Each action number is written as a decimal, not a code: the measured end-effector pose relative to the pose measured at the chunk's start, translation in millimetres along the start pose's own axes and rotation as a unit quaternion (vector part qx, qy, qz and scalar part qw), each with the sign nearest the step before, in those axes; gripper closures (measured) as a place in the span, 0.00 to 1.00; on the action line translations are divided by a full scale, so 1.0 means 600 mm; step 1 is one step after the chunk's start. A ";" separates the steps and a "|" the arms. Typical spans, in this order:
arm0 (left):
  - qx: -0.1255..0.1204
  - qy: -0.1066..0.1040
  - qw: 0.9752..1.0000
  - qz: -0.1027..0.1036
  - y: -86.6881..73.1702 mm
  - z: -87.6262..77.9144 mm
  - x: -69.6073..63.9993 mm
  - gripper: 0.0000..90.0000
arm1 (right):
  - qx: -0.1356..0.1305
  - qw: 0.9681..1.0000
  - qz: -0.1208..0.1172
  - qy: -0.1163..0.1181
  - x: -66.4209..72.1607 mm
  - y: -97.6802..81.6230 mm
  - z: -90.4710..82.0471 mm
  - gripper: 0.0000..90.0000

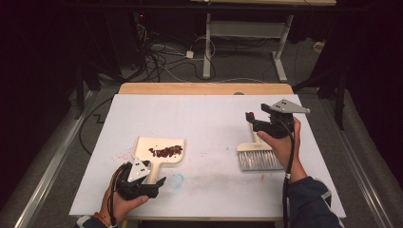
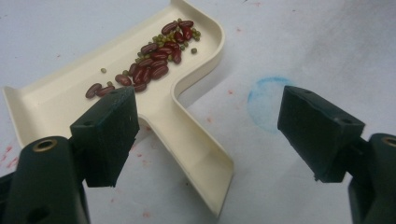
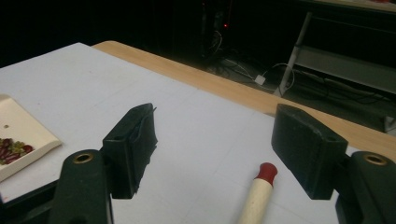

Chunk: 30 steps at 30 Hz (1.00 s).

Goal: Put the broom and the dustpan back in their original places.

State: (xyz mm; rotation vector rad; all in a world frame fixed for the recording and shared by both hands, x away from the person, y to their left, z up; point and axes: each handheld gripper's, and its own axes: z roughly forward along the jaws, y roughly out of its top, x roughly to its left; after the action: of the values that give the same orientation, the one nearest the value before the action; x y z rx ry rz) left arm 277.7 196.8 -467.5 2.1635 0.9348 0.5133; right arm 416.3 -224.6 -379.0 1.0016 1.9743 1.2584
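Both grippers, left (image 2: 205,135) and right (image 3: 224,154), stood open and held nothing, the beans (image 2: 156,60) already lay in the dustpan (image 2: 196,149), and the brush (image 1: 259,154) rested on the table (image 1: 209,118), so little seemed left.

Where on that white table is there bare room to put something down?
The far half of the white table, beyond the dustpan and brush, is bare, as is the strip between them. The near edge is crowded by both hands.

White-topped table (image 1: 209,118) with cream dustpan (image 1: 159,151) and brush (image 1: 259,156).
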 end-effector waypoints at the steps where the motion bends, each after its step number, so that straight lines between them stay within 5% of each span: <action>1: 0.000 -0.001 1.000 0.001 0.000 0.000 0.000 0.22 | 0.002 1.000 -0.001 0.001 0.001 0.000 -0.002 0.33; 13: 0.005 -0.001 1.000 0.007 0.000 0.001 -0.001 0.22 | 0.007 1.000 -0.004 0.020 0.015 0.005 -0.026 0.24; 30: -0.001 0.010 1.000 0.018 0.000 -0.002 -0.003 0.22 | 0.000 0.998 -0.058 0.018 0.045 0.007 -0.056 0.25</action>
State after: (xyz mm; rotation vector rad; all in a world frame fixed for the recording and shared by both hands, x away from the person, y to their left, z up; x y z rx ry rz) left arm 275.8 196.1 -466.6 2.1808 0.9082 0.5543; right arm 376.2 -217.3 -364.6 0.8571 2.0284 1.2221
